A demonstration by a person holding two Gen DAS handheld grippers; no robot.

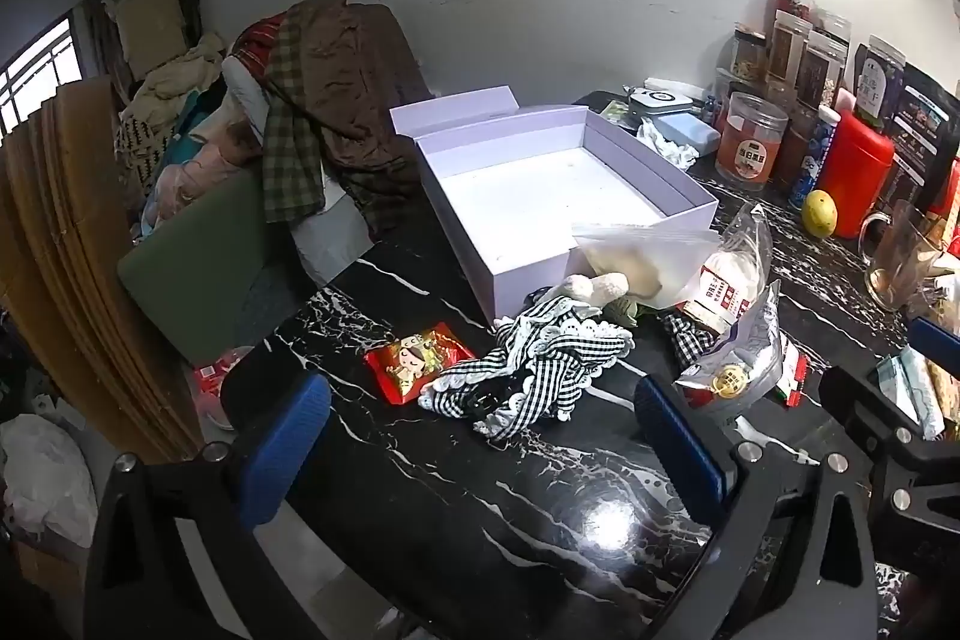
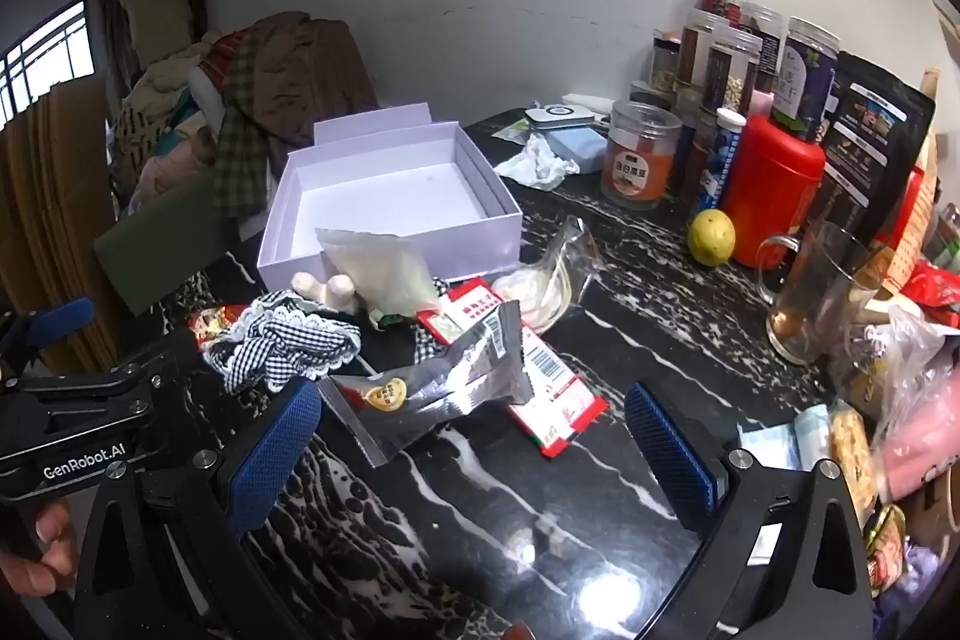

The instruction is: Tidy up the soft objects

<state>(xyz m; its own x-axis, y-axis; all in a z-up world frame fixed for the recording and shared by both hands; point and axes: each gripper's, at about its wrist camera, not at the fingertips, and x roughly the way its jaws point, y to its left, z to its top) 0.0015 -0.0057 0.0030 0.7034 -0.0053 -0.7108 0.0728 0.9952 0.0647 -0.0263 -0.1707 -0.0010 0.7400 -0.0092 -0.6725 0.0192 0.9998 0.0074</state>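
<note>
An open, empty white box (image 1: 654, 184) (image 2: 384, 250) stands on the black marble table (image 1: 456, 508). In front of it lie a black-and-white gingham cloth (image 1: 528, 370) (image 2: 282, 340), a cream plush toy (image 1: 591, 287) (image 2: 327, 289) partly under a clear zip bag (image 1: 642, 250) (image 2: 384, 271), a red snack packet (image 1: 414, 361), a silver foil pouch (image 1: 738, 358) (image 2: 444, 388) and a red-and-white packet (image 2: 552, 400). My left gripper (image 1: 480, 454) is open and empty, just short of the cloth. My right gripper (image 2: 480, 454) is open and empty, just short of the foil pouch.
Jars, a red canister (image 2: 774, 196), a lemon (image 2: 711, 237), a glass mug (image 2: 822, 292) and bags crowd the table's right side. A crumpled tissue (image 2: 537, 163) lies behind the box. A chair piled with clothes (image 1: 336, 100) stands at the left.
</note>
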